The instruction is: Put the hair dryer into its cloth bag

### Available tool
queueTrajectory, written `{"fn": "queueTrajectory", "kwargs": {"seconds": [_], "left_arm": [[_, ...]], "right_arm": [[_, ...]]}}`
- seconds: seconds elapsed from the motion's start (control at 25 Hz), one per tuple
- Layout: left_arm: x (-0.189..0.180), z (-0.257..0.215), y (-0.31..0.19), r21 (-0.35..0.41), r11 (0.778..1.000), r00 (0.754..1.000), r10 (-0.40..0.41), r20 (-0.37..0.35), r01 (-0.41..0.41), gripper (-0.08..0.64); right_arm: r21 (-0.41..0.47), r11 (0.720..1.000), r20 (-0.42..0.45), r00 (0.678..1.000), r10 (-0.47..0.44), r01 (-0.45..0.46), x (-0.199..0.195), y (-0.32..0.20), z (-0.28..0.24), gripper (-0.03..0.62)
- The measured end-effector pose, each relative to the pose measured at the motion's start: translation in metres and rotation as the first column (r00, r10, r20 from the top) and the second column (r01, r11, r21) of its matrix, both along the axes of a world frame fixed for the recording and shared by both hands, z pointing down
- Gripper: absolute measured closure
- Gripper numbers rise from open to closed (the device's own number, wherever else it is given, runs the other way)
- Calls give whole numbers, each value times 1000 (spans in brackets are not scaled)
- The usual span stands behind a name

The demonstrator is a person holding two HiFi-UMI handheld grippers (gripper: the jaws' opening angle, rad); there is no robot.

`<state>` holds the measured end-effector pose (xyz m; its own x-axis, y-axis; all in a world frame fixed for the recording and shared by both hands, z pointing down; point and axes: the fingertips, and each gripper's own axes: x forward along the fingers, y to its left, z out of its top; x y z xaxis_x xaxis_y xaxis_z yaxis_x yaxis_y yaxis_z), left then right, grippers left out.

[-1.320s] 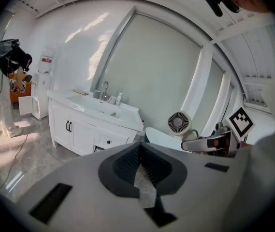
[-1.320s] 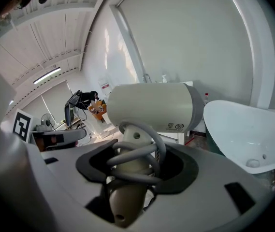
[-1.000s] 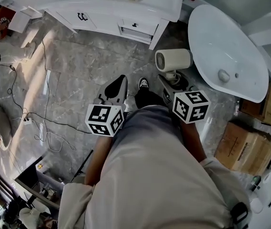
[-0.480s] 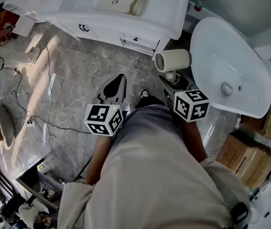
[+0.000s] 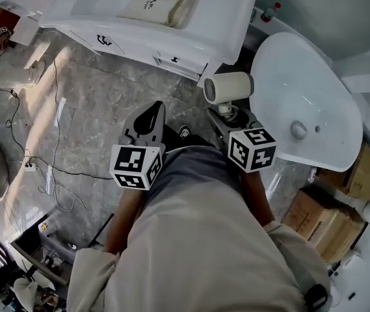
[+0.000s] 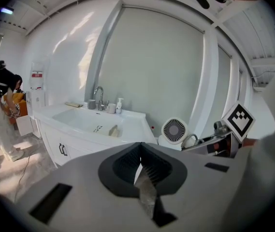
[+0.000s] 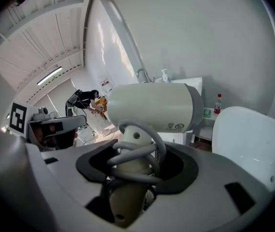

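A cream hair dryer [image 5: 227,88] hangs in front of me over the grey stone floor, its grille facing left. My right gripper [image 5: 229,114] is shut on its handle [image 7: 127,178], which has the grey cord coiled round it; the barrel [image 7: 151,108] lies across above the jaws. The left gripper [image 5: 147,117] is shut with nothing in it, a little left of the dryer. From the left gripper view the dryer's grille [image 6: 175,129] shows to the right. A pale cloth bag [image 5: 153,0] with dark print lies in the basin of the white vanity [image 5: 227,28] ahead.
A white oval tub [image 5: 315,83] stands close on the right of the dryer. Cardboard boxes [image 5: 324,221] sit behind it at the right. Cables [image 5: 54,171] trail over the floor at the left. A tap and bottles [image 6: 103,104] stand at the back of the vanity.
Both grippers, with the dryer still held in the right one, have moved toward the vanity, which now shows more of its basin and the bag.
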<state>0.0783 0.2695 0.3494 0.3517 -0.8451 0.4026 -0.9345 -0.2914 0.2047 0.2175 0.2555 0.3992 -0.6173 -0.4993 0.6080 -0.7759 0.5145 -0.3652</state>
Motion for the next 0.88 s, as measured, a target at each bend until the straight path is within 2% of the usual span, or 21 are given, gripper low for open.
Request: {"fn": "queueTrajectory", "kwargs": {"seconds": [0.28, 0.48, 0.88], "left_arm": [[8, 2, -30, 1, 999, 999, 34, -31, -34, 554], [-3, 3, -65, 10, 998, 997, 64, -45, -64, 554], [-19, 0, -136, -19, 990, 989, 140, -43, -140, 554]], "right_arm": [[-12, 1000, -40, 999, -5, 4, 1, -12, 3, 345], [-18, 1000, -71, 998, -1, -1, -10, -32, 9, 345], [-29, 1000, -61, 998, 1, -3, -47, -92, 3, 345]]}}
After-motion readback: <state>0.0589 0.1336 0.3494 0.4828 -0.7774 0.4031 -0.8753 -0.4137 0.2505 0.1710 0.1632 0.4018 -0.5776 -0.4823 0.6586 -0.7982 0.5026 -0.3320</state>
